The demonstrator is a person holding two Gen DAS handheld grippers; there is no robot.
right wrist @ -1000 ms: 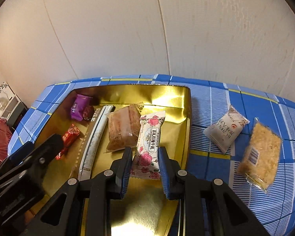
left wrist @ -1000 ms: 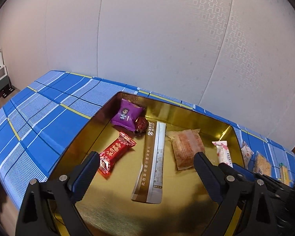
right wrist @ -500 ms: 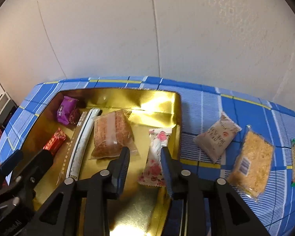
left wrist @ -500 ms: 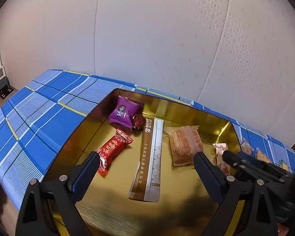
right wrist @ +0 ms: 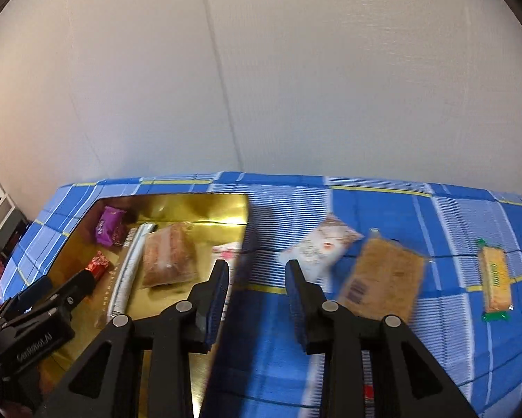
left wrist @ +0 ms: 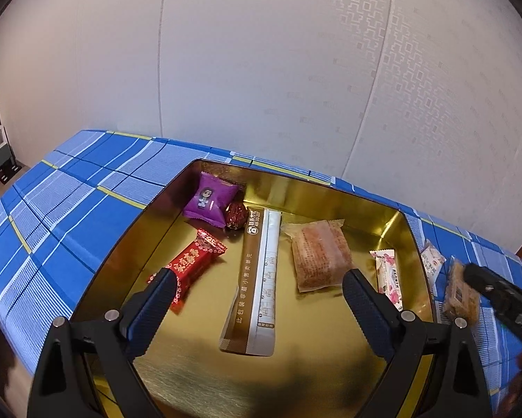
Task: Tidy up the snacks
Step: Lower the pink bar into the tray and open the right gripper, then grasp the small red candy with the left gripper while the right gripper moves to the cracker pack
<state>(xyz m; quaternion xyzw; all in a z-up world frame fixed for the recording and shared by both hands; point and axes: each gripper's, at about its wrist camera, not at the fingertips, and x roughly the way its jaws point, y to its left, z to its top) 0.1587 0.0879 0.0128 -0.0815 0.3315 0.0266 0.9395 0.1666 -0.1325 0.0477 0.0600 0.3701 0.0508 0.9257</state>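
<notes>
Gold tray [left wrist: 414, 244] on the desk [left wrist: 69, 209], blue checked cloth. In the tray: purple candy [left wrist: 208, 201], dark red round candy [left wrist: 236, 213], red candy [left wrist: 191, 264], long brown-and-white sachet [left wrist: 259, 275], orange cake packet [left wrist: 319, 255], pink flowered bar [left wrist: 388, 277] by the right wall.

Left tongs [left wrist: 257, 308] hang over the tray, spread wide, holding nothing. Right tongs [right wrist: 257, 291] sit above the tray's right edge, part open, nothing between them.

Outside the tray, on the cloth: white packet [right wrist: 322, 245], brown cracker packet [right wrist: 383, 278], green-ended bar [right wrist: 494, 278].

Judgement: the step in hand is fetching the next snack. The white packet lies nearest; the right tongs need to go forward, drop over it and pinch across its width.

Right view is motion-blurred; packet print unreadable. The tray's near edge is cut off.
</notes>
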